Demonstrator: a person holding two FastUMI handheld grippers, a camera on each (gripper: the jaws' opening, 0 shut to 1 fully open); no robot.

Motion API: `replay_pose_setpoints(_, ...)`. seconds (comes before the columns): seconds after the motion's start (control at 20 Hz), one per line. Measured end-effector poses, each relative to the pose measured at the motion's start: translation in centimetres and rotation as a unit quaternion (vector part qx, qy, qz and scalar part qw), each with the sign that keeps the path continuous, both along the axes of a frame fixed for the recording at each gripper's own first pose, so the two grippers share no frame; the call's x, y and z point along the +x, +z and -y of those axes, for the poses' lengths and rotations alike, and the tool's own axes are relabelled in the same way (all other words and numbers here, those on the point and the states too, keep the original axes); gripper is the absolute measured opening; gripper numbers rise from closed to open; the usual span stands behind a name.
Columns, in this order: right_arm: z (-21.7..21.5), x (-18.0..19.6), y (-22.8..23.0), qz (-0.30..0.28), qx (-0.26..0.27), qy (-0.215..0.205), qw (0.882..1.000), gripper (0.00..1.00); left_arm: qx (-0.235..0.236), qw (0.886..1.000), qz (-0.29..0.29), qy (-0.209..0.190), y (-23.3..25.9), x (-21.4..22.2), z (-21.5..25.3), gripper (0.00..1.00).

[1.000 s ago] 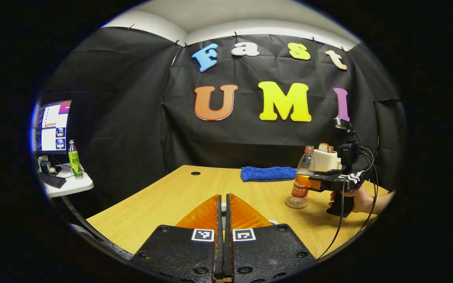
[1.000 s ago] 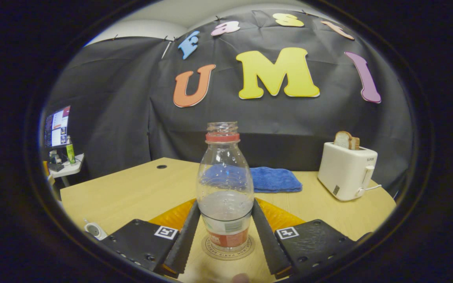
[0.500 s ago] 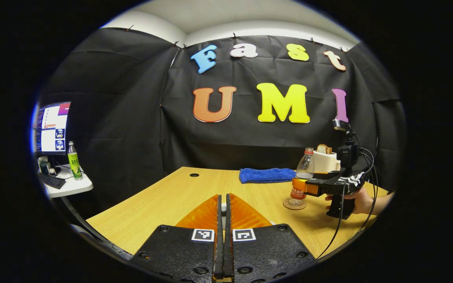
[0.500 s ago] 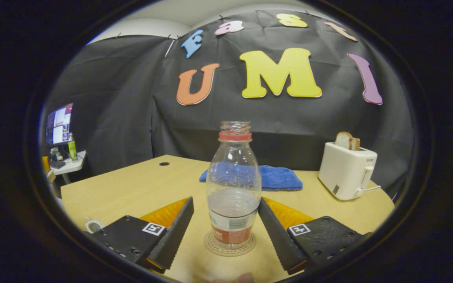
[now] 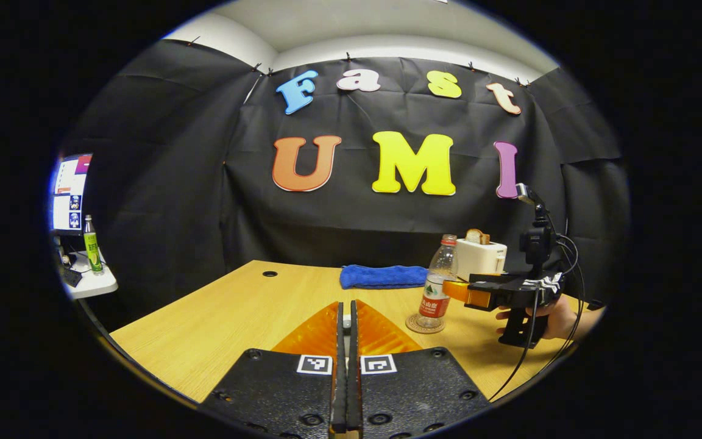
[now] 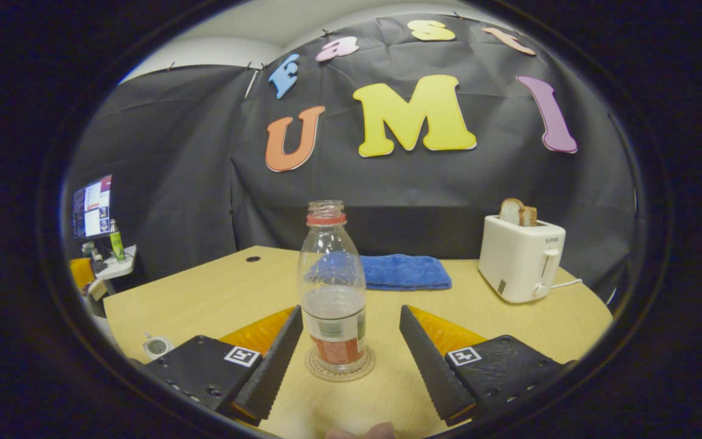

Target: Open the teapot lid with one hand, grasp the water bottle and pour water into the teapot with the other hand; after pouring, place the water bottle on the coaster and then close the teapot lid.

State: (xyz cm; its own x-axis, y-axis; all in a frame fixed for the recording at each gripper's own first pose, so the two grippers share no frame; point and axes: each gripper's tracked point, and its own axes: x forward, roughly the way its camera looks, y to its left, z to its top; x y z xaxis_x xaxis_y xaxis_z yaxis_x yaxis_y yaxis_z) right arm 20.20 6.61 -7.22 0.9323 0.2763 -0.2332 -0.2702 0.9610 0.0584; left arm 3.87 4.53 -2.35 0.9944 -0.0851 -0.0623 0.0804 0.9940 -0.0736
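right gripper view: right gripper (image 6: 348, 341), jaws spread wide, touching nothing; water bottle (image 6: 333, 292) upright on coaster (image 6: 340, 366), at 12 o'clock on the table (image 6: 217, 299). left gripper view: left gripper (image 5: 345, 323), jaws pressed together, empty.

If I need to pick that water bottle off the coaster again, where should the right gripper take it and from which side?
Probably at the labelled lower body of the water bottle, coming in level from the near side where the open right gripper sits. It stands upright on the coaster; the walls there look straight, the shoulder above tapers.
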Motion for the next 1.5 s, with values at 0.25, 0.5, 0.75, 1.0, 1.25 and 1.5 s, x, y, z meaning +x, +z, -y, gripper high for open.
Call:
replay_pose_setpoints(0.25, 2.8, -5.0, 0.4, 0.011, 0.011, -0.009, 1.000, 0.93, -0.007, 1.000, -0.005, -0.019, -1.6, 1.1, 1.3, 0.03)
replay_pose_setpoints(0.5, 6.0, -8.7, 1.5, 0.032, 0.012, -0.034, 0.999, 0.95, -0.005, 1.000, -0.021, -0.023, -4.0, 1.8, 1.8, 0.03)
replay_pose_setpoints(0.75, 8.5, -10.9, 1.9, 0.041, 0.006, -0.060, 0.997, 0.92, -0.007, 0.999, -0.034, -0.018, -5.9, 2.8, 2.0, 0.03)
replay_pose_setpoints(1.0, 11.9, -12.0, 1.1, 0.035, 0.007, -0.096, 0.995, 0.92, 0.004, 0.998, -0.054, -0.012, -7.8, 3.3, 1.7, 0.04)
replay_pose_setpoints(1.25, 14.3, -12.4, 0.0, 0.013, 0.031, -0.125, 0.992, 0.95, 0.001, 0.998, -0.059, -0.012, -8.2, 3.3, 1.7, 0.04)
replay_pose_setpoints(1.5, 14.2, -12.9, 0.1, 0.018, 0.029, -0.126, 0.991, 0.96, 0.002, 0.997, -0.071, -0.004, -8.9, 3.1, 1.5, 0.04)
